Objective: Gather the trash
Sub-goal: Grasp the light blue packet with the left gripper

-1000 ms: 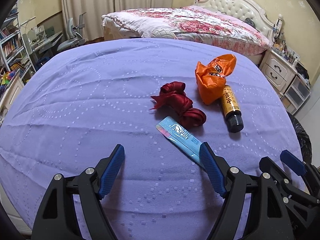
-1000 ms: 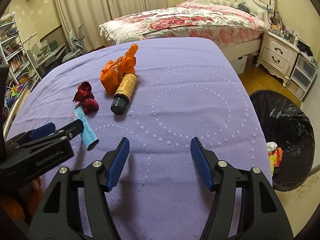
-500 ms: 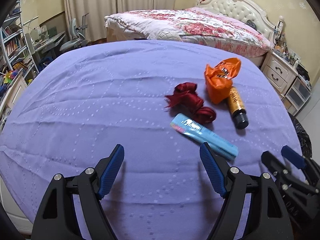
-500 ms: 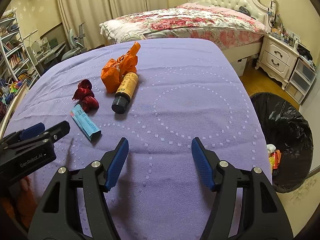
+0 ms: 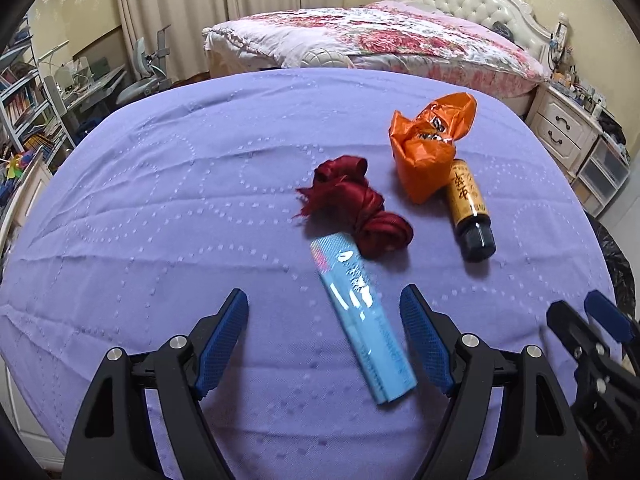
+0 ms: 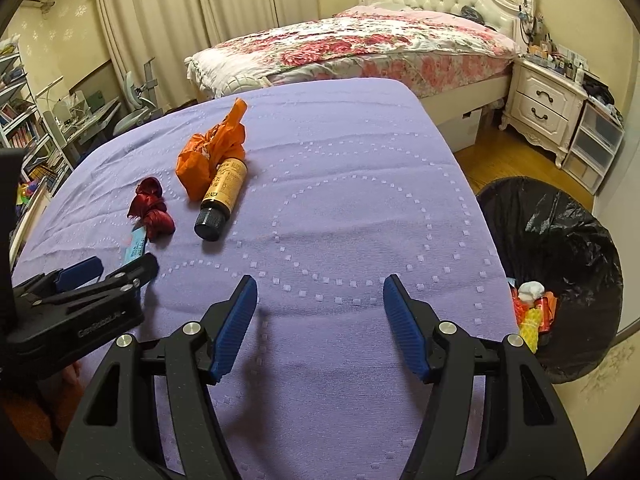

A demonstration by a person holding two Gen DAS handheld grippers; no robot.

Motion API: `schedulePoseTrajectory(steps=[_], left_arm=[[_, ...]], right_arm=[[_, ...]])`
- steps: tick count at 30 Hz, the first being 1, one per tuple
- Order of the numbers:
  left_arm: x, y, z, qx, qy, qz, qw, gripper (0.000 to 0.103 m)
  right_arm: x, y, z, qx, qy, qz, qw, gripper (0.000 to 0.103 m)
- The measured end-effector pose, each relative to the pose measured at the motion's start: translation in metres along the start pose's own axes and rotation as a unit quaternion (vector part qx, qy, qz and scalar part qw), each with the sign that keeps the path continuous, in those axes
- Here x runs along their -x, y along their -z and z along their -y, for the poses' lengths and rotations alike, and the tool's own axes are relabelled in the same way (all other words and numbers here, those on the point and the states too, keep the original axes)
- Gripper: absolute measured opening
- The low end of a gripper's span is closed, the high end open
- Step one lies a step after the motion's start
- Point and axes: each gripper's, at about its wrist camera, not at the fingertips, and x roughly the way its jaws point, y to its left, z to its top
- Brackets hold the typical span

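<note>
Now left gripper (image 5: 324, 336) released, jaws wide, flat light-blue foil packet (image 5: 362, 320) lying between them on purple quilted tablecloth (image 5: 160, 216), untouched. Right gripper (image 6: 320, 324) released, empty. Black-lined trash bin (image 6: 560, 248) beside table.

Right tool (image 6: 320, 320) gapes over bare purple cloth (image 6: 340, 208), bottle (image 6: 222, 200) beyond.

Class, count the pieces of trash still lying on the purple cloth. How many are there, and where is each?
4. The blue packet lies nearest, between the left gripper's open jaws; the red ribbon sits behind it; the orange wrapper is farthest; the brown bottle lies against the wrapper.
</note>
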Motion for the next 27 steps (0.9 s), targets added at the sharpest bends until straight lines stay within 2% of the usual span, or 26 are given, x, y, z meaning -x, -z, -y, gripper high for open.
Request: schedulePoseTrajectory(steps=[7,11,15,21,27], left_arm=[[0.008,0.012,-0.018,-0.004,0.006,0.002,1.0000,0.077],[0.007,0.009,-0.013,-0.015,0.017,0.004,0.9997,0.074],[0.009,0.009,-0.002,-0.043,0.031,0.018,0.9984,0.058],[0.013,0.014,-0.004,-0.060,0.030,0.031,0.9973,0.023],[0.014,0.015,-0.020,-0.047,0.028,0.036,0.9979,0.021]], right_arm=[[0.001,0.000,-0.002,0.004,0.002,0.002,1.000,0.064],[0.002,0.000,-0.004,0.008,0.005,0.002,1.000,0.064],[0.000,0.000,-0.005,0.010,0.007,-0.001,1.000,0.064],[-0.002,-0.002,-0.012,0.021,0.009,-0.003,1.000,0.064],[-0.007,-0.007,-0.026,0.037,0.004,-0.005,0.999,0.064]])
